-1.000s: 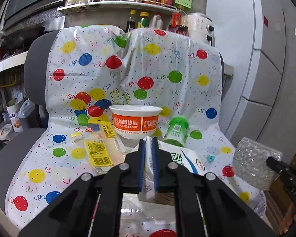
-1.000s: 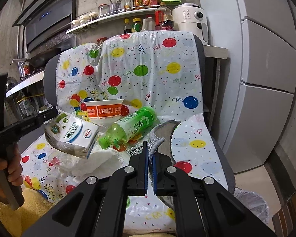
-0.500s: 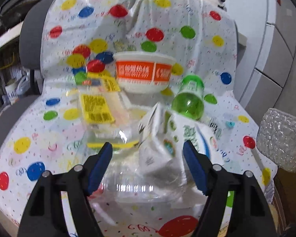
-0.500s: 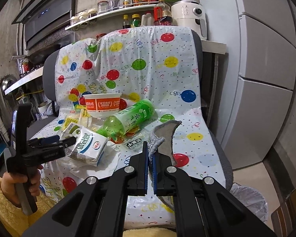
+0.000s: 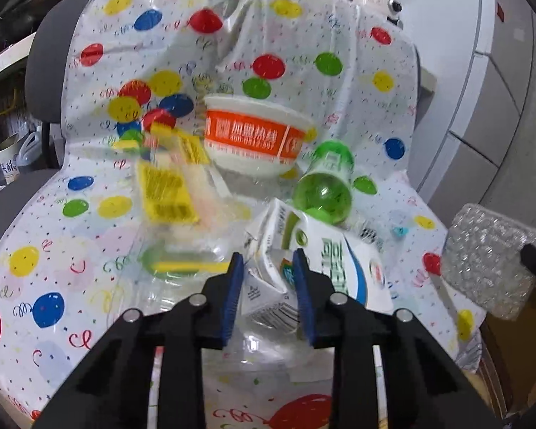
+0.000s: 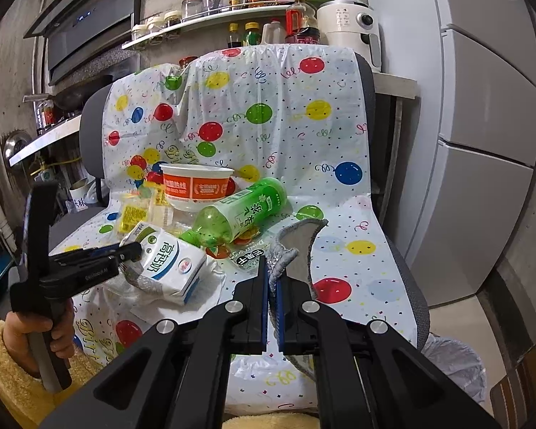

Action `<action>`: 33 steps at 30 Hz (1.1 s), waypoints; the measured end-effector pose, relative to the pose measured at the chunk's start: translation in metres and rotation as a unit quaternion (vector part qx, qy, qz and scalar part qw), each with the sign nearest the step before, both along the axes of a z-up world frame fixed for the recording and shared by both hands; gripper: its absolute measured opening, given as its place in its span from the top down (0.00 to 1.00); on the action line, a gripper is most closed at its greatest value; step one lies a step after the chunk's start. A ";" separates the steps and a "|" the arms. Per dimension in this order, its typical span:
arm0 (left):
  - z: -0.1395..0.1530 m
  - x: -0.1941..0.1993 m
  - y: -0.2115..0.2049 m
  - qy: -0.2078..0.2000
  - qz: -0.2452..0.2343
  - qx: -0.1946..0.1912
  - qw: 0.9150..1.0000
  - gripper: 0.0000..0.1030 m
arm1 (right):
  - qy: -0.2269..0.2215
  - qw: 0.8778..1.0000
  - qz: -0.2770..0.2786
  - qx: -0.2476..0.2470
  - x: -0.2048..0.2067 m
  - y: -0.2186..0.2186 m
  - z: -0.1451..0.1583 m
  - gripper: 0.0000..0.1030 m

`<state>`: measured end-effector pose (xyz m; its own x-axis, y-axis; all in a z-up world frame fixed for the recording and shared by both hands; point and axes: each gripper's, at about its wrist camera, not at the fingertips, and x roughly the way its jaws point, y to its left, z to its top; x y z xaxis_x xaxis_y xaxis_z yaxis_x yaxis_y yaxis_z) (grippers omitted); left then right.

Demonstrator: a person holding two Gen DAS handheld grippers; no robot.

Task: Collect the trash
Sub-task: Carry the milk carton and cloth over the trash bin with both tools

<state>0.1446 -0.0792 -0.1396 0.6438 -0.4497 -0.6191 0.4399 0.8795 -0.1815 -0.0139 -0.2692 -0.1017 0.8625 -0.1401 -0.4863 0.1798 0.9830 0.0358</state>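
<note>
Sprawling over a grey chair [image 6: 400, 268], a balloon-print plastic sheet [image 6: 286, 107] covers backrest and seat, and all the trash sits on the left half of the seat, leaving the right half bare out to the sheet's edge. Largest of the litter is a green bottle [image 6: 243, 211], lying on its side with its long axis slanting from its base at the upper right down to its neck at the lower left, the neck end just beside a milk carton [image 6: 168, 264]. That carton lies on its side on clear crumpled wrapping [image 5: 182, 307], its folded gable top toward the left gripper [image 5: 268, 279]; the jaws have just been closing and now stand narrow with the gable between them, though whether the blue pads [image 5: 234, 286] press on it I cannot tell. Behind the bottle an orange-banded paper bowl [image 6: 196, 186] stands upright near the backrest, with yellow-labelled packets [image 5: 168, 193] to its left. Smallest is a grey cloth [image 6: 296, 250], pinched upright in the shut right gripper [image 6: 272, 296] above the seat's front edge. Low at the right, past the chair, a trash bag [image 6: 457, 364] shows.
</note>
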 end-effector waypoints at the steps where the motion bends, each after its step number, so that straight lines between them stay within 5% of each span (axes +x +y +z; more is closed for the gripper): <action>1: 0.003 -0.001 -0.001 -0.004 0.002 0.000 1.000 0.77 | -0.001 1.000 -0.001 0.001 -0.001 0.000 0.000 0.96; 10: 0.039 -0.017 0.000 -0.043 0.003 -0.024 0.999 0.81 | -0.008 1.000 -0.013 0.009 -0.009 -0.015 0.002 0.96; 16: 0.064 -0.048 -0.036 -0.082 -0.032 -0.034 0.995 0.88 | -0.022 0.999 -0.034 0.018 -0.028 -0.039 0.008 0.96; 25: 0.044 -0.031 -0.106 -0.060 -0.056 -0.027 0.996 0.89 | -0.010 0.997 -0.075 0.021 -0.055 -0.077 0.000 0.96; 33: 0.056 -0.087 -0.169 -0.098 -0.143 -0.032 0.984 0.89 | -0.019 0.992 -0.121 0.016 -0.091 -0.110 0.005 0.97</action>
